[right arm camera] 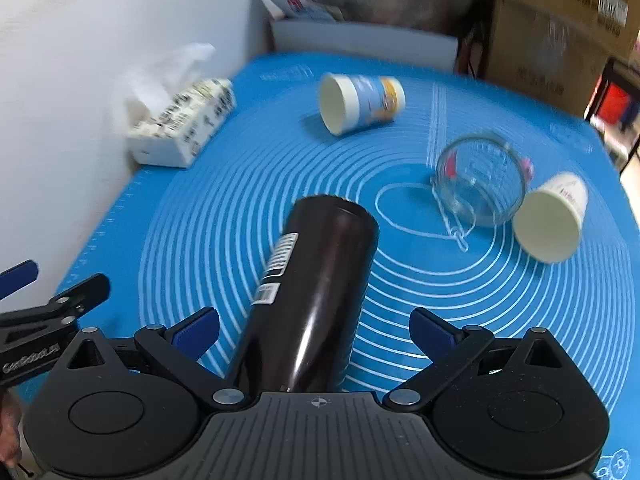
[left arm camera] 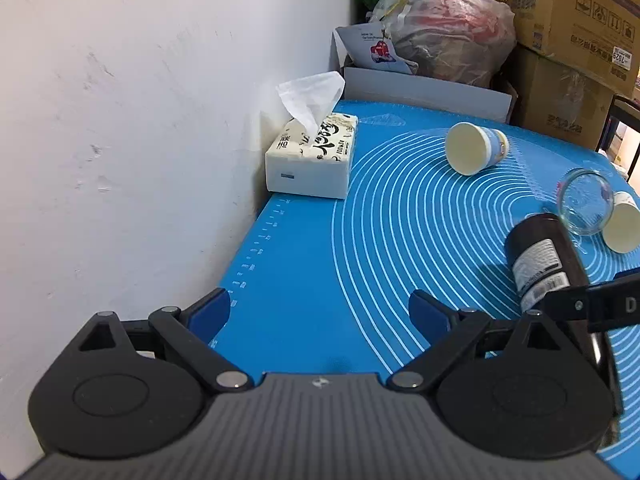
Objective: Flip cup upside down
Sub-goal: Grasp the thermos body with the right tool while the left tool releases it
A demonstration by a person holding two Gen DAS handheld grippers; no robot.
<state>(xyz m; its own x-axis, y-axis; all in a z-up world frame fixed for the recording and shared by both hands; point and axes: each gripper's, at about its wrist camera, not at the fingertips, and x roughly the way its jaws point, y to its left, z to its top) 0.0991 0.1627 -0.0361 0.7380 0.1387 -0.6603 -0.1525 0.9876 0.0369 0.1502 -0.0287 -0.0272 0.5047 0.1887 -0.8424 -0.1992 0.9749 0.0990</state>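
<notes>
A tall dark cup (right arm camera: 316, 280) with a barcode label stands between the wide-open fingers of my right gripper (right arm camera: 314, 330), which do not touch it; it also shows in the left wrist view (left arm camera: 548, 264), tilted. My left gripper (left arm camera: 320, 314) is open and empty over the blue mat (left arm camera: 304, 248), left of the dark cup. A blue-and-white paper cup (right arm camera: 360, 102) lies on its side at the back, also seen in the left wrist view (left arm camera: 476, 148).
A glass jar (right arm camera: 480, 182) with a wire clasp lies on its side beside a white paper cup (right arm camera: 550, 218), also on its side. A tissue box (left arm camera: 312, 156) sits against the white wall (left arm camera: 120, 120). Cardboard boxes (left arm camera: 576, 12) and a bag (left arm camera: 444, 28) stand behind the table.
</notes>
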